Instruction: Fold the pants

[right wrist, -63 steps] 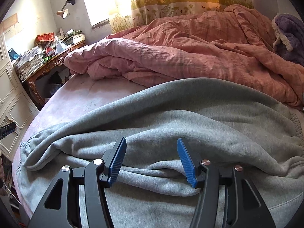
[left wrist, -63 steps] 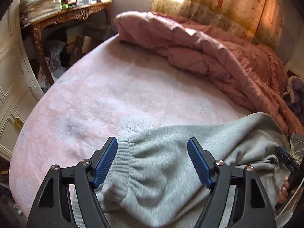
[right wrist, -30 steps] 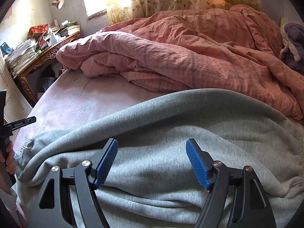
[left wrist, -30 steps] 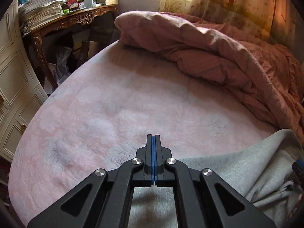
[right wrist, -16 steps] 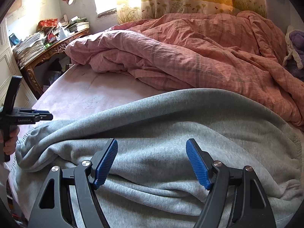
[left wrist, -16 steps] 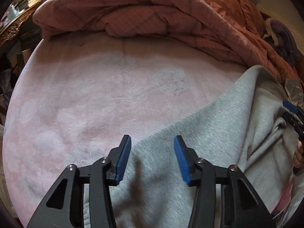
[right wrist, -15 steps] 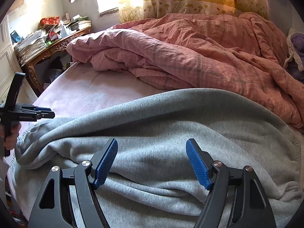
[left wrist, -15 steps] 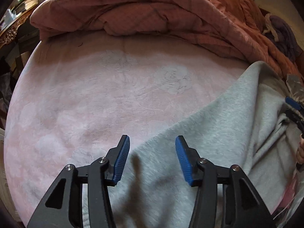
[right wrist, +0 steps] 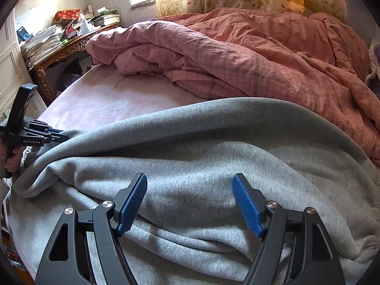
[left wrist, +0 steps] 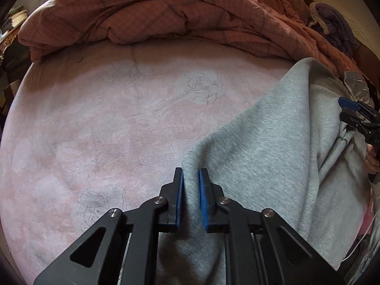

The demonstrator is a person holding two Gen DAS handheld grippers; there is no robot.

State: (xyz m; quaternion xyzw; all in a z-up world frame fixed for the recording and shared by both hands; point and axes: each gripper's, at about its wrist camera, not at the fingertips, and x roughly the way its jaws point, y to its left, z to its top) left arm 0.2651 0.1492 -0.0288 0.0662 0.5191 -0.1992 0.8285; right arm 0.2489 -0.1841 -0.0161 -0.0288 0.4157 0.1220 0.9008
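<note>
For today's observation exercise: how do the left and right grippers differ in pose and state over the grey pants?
The left gripper is closing narrow on a pinched fold of the grey pants; the right gripper stands wide open above them, gripping nothing. Both have blue pads and black frames.

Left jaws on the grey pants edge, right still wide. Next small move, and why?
Probably finish closing the left gripper: its jaws are closing with a fold of the grey pants between the pads. The right gripper hovers open over the fabric, holding nothing, so lifting now would likely drag the cloth.
</note>
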